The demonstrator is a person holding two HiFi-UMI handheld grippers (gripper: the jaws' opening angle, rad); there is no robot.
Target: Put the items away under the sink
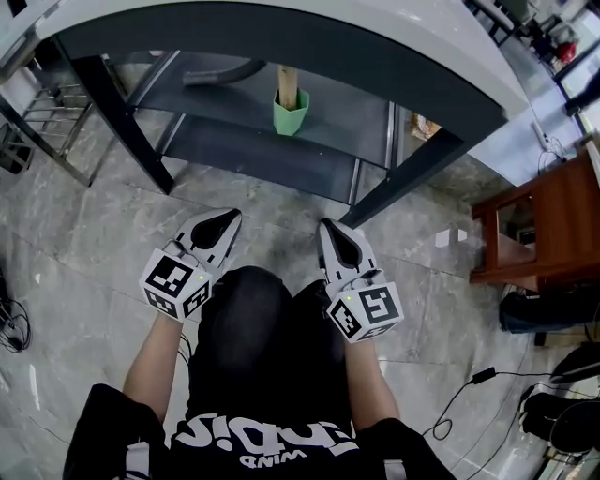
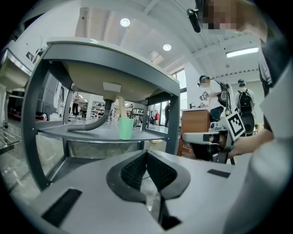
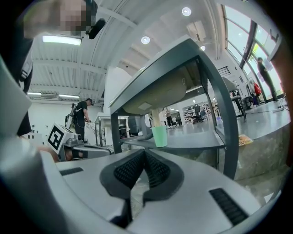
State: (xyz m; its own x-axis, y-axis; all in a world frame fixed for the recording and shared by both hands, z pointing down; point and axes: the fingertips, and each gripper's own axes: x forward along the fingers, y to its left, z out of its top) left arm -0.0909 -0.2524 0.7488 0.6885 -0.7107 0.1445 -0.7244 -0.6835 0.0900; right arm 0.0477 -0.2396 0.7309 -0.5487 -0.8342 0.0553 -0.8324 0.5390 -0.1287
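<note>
The only writing I could see was white lettering on my black shirt point(image 1: 267, 439), upside down and too distorted to read. One pale green cup point(image 1: 291, 112) stood upright on the grey shelf point(image 1: 225, 105) under the sink point(image 1: 375, 28), with one light wooden piece point(image 1: 288, 84) standing in it and one grey hose point(image 1: 220, 73) lying nearby. I held two grippers: my left gripper point(image 1: 223, 218) and right gripper point(image 1: 330, 228) both had their jaws closed together on nothing, short of the shelf.
</note>
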